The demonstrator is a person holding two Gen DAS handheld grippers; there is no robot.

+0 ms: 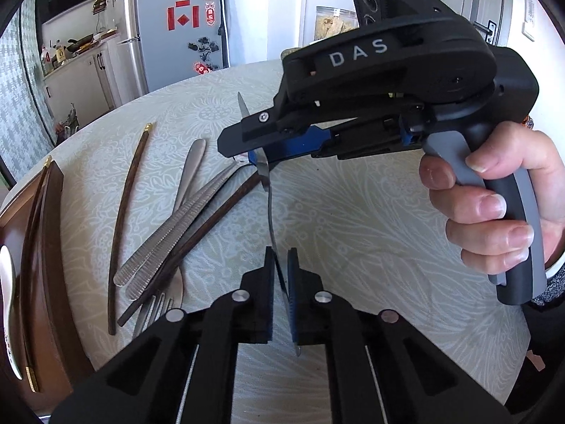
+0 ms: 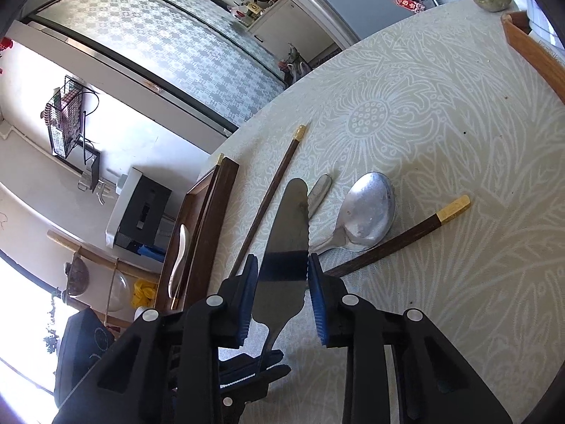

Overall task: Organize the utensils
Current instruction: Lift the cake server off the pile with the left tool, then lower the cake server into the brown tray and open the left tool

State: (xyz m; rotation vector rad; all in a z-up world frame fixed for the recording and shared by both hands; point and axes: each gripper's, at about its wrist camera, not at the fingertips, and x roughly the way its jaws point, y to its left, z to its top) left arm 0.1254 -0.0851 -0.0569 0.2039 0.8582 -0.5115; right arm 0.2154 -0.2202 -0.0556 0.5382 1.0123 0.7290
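A steel table knife (image 1: 270, 208) hangs above the patterned tablecloth, spanning both grippers. My right gripper (image 2: 282, 268), held by a hand (image 1: 494, 212), is shut on the serrated blade (image 2: 287, 226), its blue pads pressing on both edges. In the left wrist view the right gripper (image 1: 252, 157) clamps the blade near its tip. My left gripper (image 1: 280, 258) stands slightly open around the thin handle, with slim gaps beside it. From the right wrist view the left gripper (image 2: 261, 367) shows below, around the handle end.
On the cloth lie dark chopsticks (image 1: 122, 219) with gold ends, a metal spoon (image 2: 367, 212), textured steel handles (image 1: 169, 240) and forks (image 1: 155, 307). A wooden tray (image 1: 53, 229) at the left holds chopsticks and a white spoon (image 1: 7, 300). A wooden box (image 2: 529, 46) is far right.
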